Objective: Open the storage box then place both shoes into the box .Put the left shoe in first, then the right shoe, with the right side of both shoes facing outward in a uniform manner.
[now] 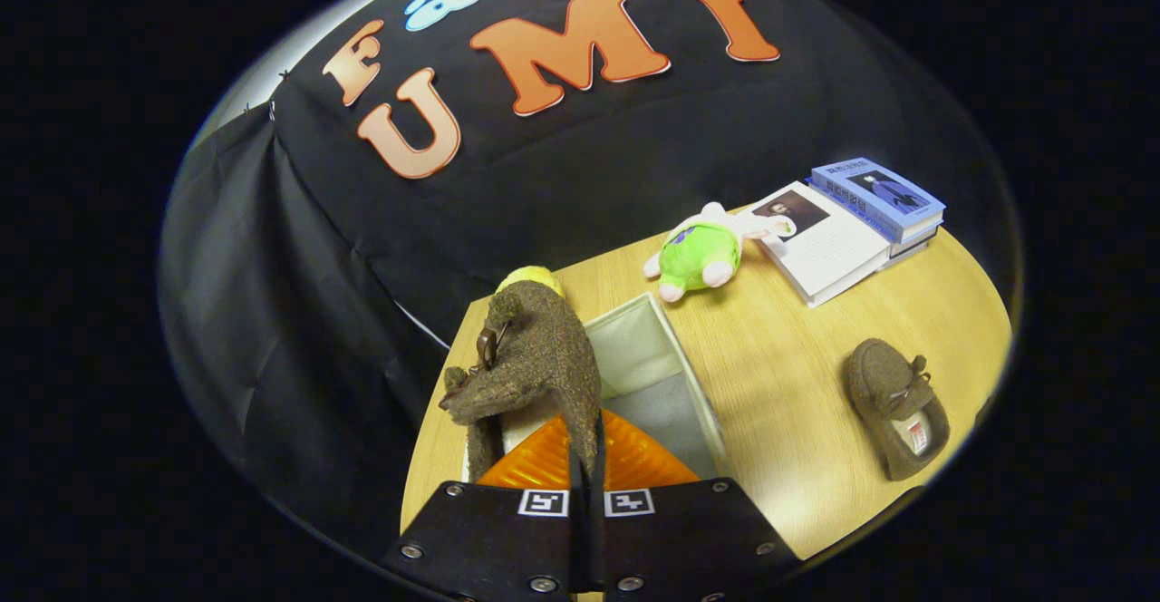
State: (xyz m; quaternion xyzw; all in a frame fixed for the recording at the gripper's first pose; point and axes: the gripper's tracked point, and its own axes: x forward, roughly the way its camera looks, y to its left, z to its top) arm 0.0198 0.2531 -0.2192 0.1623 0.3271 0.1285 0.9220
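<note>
a brown fuzzy shoe [535, 357] with a small lace knot on its upper is held raised over the storage box [675, 362], its toe pointed away and its orange ribbed sole [634, 461] turned towards the near side; its collar edge is pinched between the fingers of the gripper [586, 502], which are closed together on it; the box is seen to be open, a pale fabric bin with light inner walls and a grey floor, set on the wooden table; a second brown shoe [897, 407] of the same kind is laid flat on the table well to the right of the box, its opening turned up and an insole label visible.
</note>
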